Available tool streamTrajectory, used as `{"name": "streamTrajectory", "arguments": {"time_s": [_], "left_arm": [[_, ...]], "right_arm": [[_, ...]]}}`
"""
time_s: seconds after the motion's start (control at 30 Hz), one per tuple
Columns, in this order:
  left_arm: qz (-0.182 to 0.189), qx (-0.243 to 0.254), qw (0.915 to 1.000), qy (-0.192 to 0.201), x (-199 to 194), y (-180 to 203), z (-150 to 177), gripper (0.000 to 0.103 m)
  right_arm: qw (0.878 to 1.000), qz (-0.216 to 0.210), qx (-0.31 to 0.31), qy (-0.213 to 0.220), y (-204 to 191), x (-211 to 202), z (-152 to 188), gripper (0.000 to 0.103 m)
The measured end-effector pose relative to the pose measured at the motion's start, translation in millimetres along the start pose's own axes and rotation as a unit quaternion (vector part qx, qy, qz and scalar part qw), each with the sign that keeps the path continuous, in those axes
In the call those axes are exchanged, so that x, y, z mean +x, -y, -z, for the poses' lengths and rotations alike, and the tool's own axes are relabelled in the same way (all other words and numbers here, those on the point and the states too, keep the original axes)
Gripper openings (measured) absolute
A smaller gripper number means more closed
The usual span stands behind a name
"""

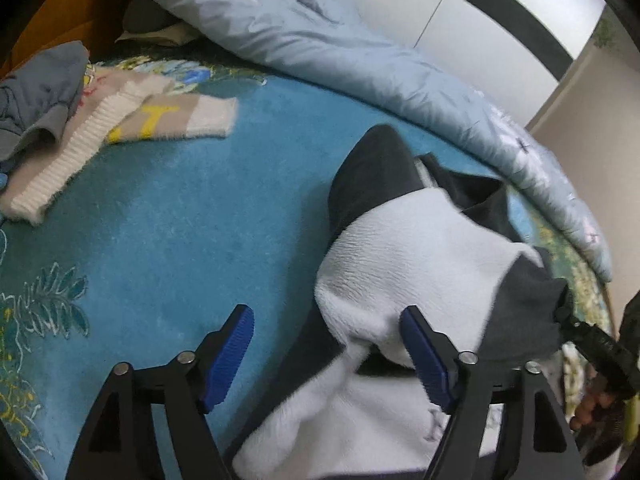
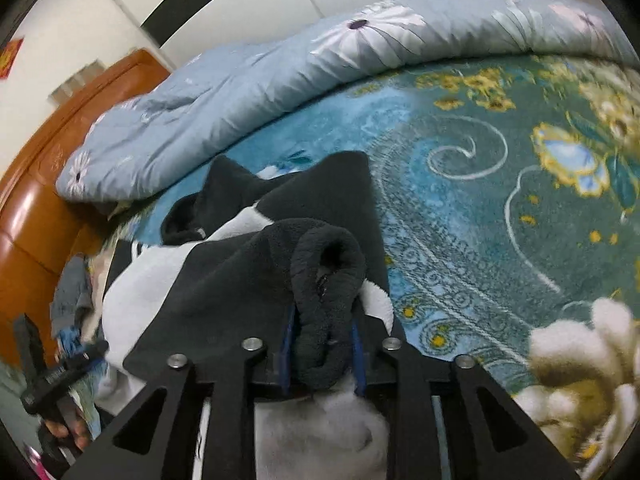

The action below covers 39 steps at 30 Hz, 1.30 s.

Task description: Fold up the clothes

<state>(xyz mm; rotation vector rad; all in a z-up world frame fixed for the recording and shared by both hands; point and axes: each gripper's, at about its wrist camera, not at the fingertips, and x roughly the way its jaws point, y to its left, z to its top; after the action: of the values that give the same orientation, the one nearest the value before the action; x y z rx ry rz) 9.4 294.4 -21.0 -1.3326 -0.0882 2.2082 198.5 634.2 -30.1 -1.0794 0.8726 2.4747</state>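
Right gripper [image 2: 322, 354] pinching plush black-white fleece [image 2: 224, 280]

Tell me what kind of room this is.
Most likely a bedroom: clothes lie on a bed with a blue floral blanket, a pale blue quilt is bunched along its far side, and a glossy wooden headboard stands behind.

Bunched black-and-white fleece garment [image 1: 404, 248] on bed

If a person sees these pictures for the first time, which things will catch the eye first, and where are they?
First comes the black and white fleece garment, bunched on the blue floral blanket. The right gripper is shut on its dark cuff, while the left gripper stands open at its white part. Behind lies a pale blue quilt.
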Motion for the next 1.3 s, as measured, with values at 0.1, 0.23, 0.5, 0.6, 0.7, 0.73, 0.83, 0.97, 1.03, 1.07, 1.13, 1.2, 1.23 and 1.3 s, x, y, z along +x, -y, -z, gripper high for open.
{"name": "streamTrajectory", "arguments": {"time_s": [0.1,0.23,0.5,0.6,0.7,0.73,0.83,0.97,1.03,1.07,1.13,1.2,1.23,1.3], "left_arm": [[0.025,0.018,0.9995,0.007,-26,1,8,0.078],[0.047,0.058,0.9972,0.004,-61,-10,36,0.079],[0.047,0.043,0.9973,-0.037,-86,-57,108,0.079],[0.052,0.026,0.9964,-0.061,-83,-68,133,0.079],[0.058,0.025,0.9960,-0.063,-84,-71,153,0.079],[0.065,0.029,0.9953,-0.065,-85,-69,156,0.080],[0.080,0.032,0.9942,-0.063,-87,-67,162,0.083],[0.096,0.027,0.9934,-0.057,-88,-69,168,0.086],[0.100,0.029,0.9926,-0.064,-89,-68,170,0.087],[0.101,0.029,0.9923,-0.066,-90,-68,170,0.087],[0.112,0.032,0.9903,-0.076,-91,-68,171,0.087],[0.141,0.028,0.9852,-0.092,-92,-69,174,0.086],[0.157,0.022,0.9823,-0.100,-92,-70,175,0.086],[0.165,0.020,0.9799,-0.110,-91,-70,179,0.085]], "right_arm": [[1.000,0.004,-0.025,0.008,-6,-28,10,0.047],[1.000,-0.018,-0.015,0.000,13,-70,48,0.047],[0.997,-0.048,0.046,-0.035,62,-116,151,0.048],[0.996,-0.061,0.057,-0.039,60,-119,169,0.048],[0.994,-0.075,0.069,-0.043,58,-122,188,0.048],[0.993,-0.079,0.072,-0.044,58,-123,194,0.048],[0.993,-0.087,0.069,-0.047,52,-123,203,0.048],[0.990,-0.106,0.076,-0.045,53,-125,209,0.048],[0.988,-0.117,0.092,-0.043,57,-124,211,0.047],[0.986,-0.123,0.102,-0.041,60,-123,212,0.047],[0.985,-0.128,0.114,-0.038,66,-123,213,0.039],[0.985,-0.125,0.114,-0.039,68,-123,215,0.028],[0.984,-0.128,0.115,-0.040,69,-123,215,0.026],[0.983,-0.136,0.116,-0.041,69,-123,216,0.024]]}}
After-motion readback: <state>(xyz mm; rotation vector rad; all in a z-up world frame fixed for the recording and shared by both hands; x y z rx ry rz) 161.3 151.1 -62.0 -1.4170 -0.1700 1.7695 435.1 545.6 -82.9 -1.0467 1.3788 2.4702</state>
